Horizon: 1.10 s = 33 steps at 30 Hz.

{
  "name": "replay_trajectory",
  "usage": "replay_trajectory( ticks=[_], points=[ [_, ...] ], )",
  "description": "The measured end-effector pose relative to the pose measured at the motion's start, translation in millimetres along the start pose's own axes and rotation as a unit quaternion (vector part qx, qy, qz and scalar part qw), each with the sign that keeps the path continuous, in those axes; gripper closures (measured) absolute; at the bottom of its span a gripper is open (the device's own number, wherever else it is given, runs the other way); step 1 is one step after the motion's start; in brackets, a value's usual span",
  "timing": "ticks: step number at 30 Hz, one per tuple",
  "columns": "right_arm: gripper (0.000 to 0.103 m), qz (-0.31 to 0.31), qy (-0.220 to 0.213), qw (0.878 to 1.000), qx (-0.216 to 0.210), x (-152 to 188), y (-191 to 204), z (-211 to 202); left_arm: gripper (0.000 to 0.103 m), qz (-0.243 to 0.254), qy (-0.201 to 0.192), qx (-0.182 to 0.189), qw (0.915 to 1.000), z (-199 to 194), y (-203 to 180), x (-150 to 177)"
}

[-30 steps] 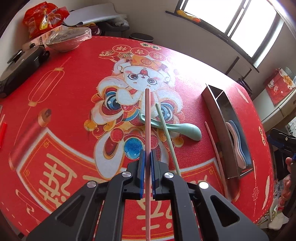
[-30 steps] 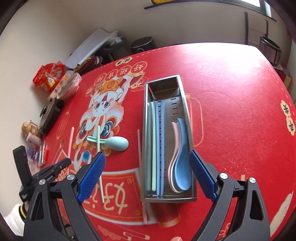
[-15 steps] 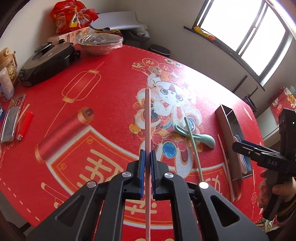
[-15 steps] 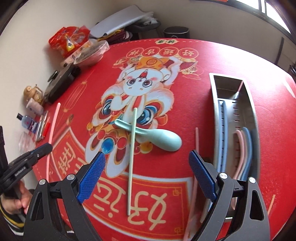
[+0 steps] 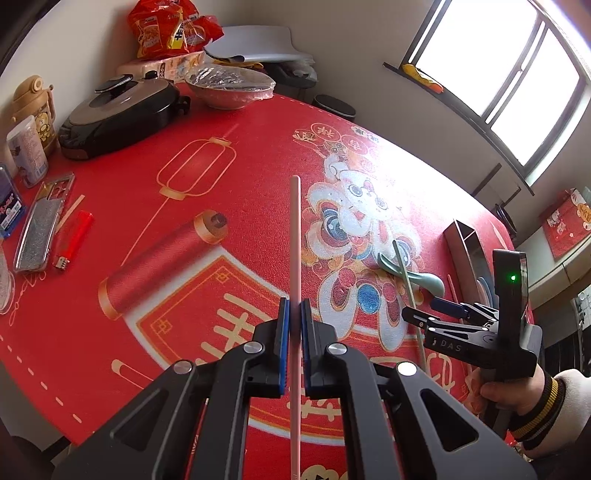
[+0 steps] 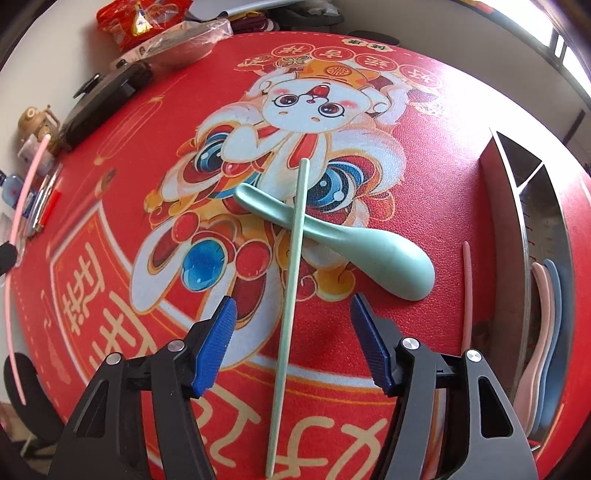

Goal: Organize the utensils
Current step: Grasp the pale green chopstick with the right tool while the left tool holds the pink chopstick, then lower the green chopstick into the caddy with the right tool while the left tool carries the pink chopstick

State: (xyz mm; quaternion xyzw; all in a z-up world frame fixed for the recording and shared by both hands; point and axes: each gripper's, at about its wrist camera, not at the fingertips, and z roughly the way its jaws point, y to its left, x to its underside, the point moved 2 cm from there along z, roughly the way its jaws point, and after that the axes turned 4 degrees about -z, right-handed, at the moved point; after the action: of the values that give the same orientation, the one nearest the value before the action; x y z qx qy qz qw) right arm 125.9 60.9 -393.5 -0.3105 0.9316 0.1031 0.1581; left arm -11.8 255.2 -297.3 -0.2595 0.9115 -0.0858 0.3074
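My left gripper (image 5: 294,314) is shut on a pink chopstick (image 5: 295,240) and holds it above the red table mat. My right gripper (image 6: 291,325) is open, its jaws on either side of a green chopstick (image 6: 291,266) that lies across a green spoon (image 6: 369,251). A second pink chopstick (image 6: 467,291) lies on the mat beside the steel utensil tray (image 6: 524,229), which holds pink and blue spoons (image 6: 546,332). The right gripper also shows in the left wrist view (image 5: 443,314), as do the green chopstick (image 5: 408,288) and the tray (image 5: 465,240).
At the table's far left stand an electric pan (image 5: 118,110), a covered bowl (image 5: 229,86), snack bags (image 5: 166,26), a bottle (image 5: 33,107), a phone case (image 5: 44,221) and a red lighter (image 5: 74,240). The table edge runs close on the left.
My left gripper has drawn back to the left with the pink chopstick. My right gripper has moved left from over the tray and down toward the green chopstick, now between its open jaws.
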Motion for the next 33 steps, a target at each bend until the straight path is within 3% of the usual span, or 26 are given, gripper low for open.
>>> replay_trajectory(
  ticks=[9,18,33],
  points=[
    [0.072,0.002,-0.009,1.0,-0.002,0.3,1.2,5.7,0.097,-0.012,0.001,-0.003,0.9999,-2.2,12.9,1.2],
    [0.093,0.007,-0.009,1.0,-0.023,5.8,-2.1,2.9,0.097,-0.009,0.002,0.004,1.0,0.9,5.7,-0.7],
    [0.097,0.05,-0.046,0.994,-0.088,9.3,-22.9,-30.8,0.097,0.012,0.007,0.013,0.9998,9.5,-21.9,-1.9]
  ],
)
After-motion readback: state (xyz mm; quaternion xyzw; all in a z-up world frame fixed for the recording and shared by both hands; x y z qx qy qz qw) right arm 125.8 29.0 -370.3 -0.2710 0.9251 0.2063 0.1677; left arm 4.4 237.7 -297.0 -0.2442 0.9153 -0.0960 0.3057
